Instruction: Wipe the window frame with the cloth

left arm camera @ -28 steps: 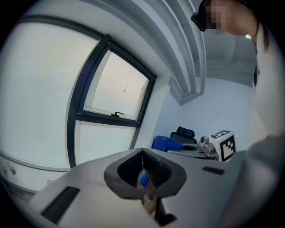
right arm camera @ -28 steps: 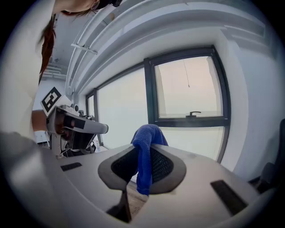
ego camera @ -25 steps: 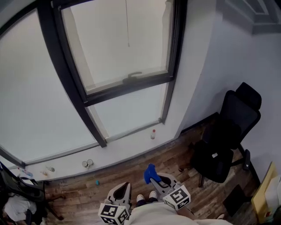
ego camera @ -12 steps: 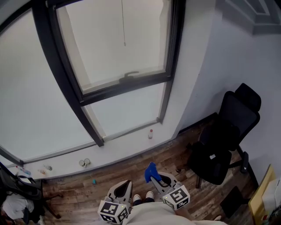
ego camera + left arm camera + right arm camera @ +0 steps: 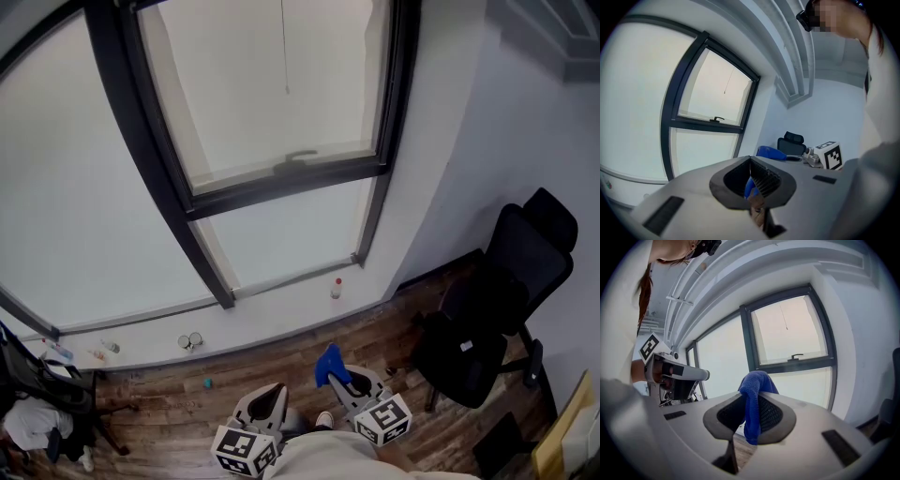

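Cloth (image 5: 753, 397), blue, pinched between the closed jaws of the right gripper (image 5: 751, 417) and bunched above them; this is plain only in the right gripper view. Left gripper (image 5: 752, 186): jaws together, holding nothing, as its own view shows. Head view alone shows both grippers low by the person's body, well apart from the dark window frame (image 5: 141, 169), with a black chair (image 5: 506, 300) at right. Since half a second ago, frame and chair lie further right in head view; the grippers have kept their places.

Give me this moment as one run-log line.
phase: pre-wipe | right gripper: shut on blue cloth | left gripper: shut | window frame: not yet touched
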Tool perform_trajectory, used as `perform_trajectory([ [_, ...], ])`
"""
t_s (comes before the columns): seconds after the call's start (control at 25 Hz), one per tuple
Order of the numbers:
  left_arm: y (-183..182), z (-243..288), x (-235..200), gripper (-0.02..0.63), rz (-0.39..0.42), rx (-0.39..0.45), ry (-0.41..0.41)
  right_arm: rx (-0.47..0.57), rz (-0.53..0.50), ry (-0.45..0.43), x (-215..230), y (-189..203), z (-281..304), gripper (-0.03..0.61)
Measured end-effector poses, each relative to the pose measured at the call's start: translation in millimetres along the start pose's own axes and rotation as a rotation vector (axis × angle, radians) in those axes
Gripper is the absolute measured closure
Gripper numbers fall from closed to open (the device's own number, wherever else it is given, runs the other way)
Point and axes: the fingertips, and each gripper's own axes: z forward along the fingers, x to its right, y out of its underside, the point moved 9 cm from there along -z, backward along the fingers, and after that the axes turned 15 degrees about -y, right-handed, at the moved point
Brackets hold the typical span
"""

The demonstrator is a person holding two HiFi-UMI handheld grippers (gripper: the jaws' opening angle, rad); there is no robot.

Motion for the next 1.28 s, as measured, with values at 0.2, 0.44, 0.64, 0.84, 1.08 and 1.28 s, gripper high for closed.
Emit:
perform_trajectory([
  [0.2, -7, 11, -16, 0.604, -0.009, 0.002, 0.009, 0.0, -0.003, -0.019, 8, -3, 21, 0.515],
  [0.44, -38, 28, -77, 0.603, -0.001, 0.033, -0.018, 0.007, -0.018, -0.004, 22, -31, 86, 0.515],
  [0.64, -64, 35, -131, 0.604, 0.023, 0.036, -0.058, 0.036, -0.036, -0.012, 23, -59, 134, 0.515],
  [0.84, -67, 46, -160, 0.603, -0.004, 0.032, -0.055, -0.033, 0.013, -0.019, 21, -49, 169, 0.515],
  [1.08, -67, 56, -183, 0.603, -0.033, 0.007, -0.077, -0.063, 0.026, -0.055, 24, -51, 201, 0.515],
  [1.28, -71, 80, -195, 0.604, -0.075, -0.001, -0.081, -0.098, 0.03, -0.047, 54, -55, 223, 0.515],
])
